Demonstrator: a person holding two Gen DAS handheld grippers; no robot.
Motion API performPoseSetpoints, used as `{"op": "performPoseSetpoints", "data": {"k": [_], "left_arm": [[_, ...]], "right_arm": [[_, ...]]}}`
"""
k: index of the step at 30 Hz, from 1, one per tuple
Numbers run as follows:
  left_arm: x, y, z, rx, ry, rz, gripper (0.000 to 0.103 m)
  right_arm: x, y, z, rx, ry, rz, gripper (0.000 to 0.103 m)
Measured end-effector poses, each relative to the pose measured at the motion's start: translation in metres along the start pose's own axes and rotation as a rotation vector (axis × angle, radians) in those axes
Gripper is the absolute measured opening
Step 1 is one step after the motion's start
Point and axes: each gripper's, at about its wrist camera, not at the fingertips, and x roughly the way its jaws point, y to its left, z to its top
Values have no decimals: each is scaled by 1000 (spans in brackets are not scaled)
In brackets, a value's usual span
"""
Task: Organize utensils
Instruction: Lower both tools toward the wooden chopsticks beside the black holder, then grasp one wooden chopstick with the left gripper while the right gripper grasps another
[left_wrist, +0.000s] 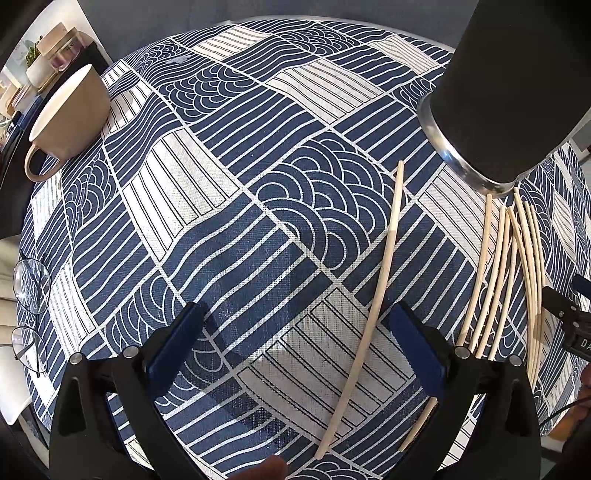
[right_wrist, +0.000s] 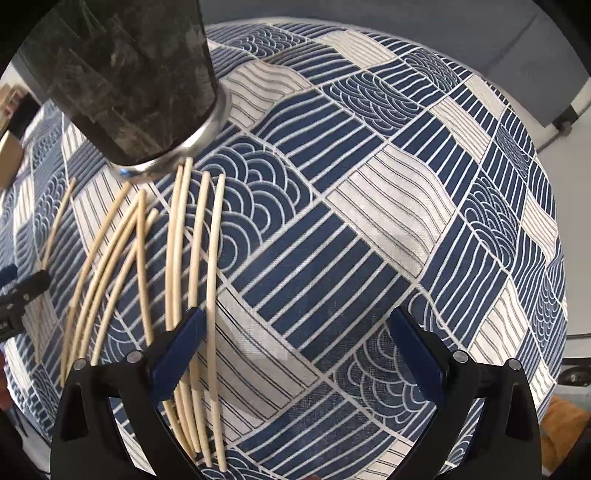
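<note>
- Left gripper (left_wrist: 295, 350): fingers spread wide, nothing between them, low over the patterned tablecloth (left_wrist: 229, 221); a single chopstick (left_wrist: 382, 258) lies loose on the cloth, running under the gap nearer the right-hand finger.
- Right gripper (right_wrist: 295, 354): likewise released and empty; its left-hand finger (right_wrist: 181, 350) overlaps the chopstick bundle (right_wrist: 177, 258), which lies fanned on the cloth.
- Black tumbler (left_wrist: 513, 92) with a steel base: stands just beyond the chopstick tips (the probable holder, judging from the task).
- Suggested technique: centre the single chopstick between the left fingers, close at mid-length, lift level, then tip it upright over the tumbler.
- Beige mug (left_wrist: 70, 110) and eyeglasses (left_wrist: 31, 310): well apart, far left.
</note>
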Motion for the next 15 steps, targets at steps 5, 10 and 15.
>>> {"op": "performPoseSetpoints", "data": {"k": [5, 10, 15], "left_arm": [[1, 1, 0, 1, -16, 2, 99], [-2, -1, -6, 8, -44, 5, 99], [-2, 1, -7, 22, -59, 0, 94]], "right_arm": [[5, -4, -1, 53, 17, 55, 96], [7, 0, -7, 15, -48, 65, 97], [8, 3, -10, -1, -43, 65, 96]]}}
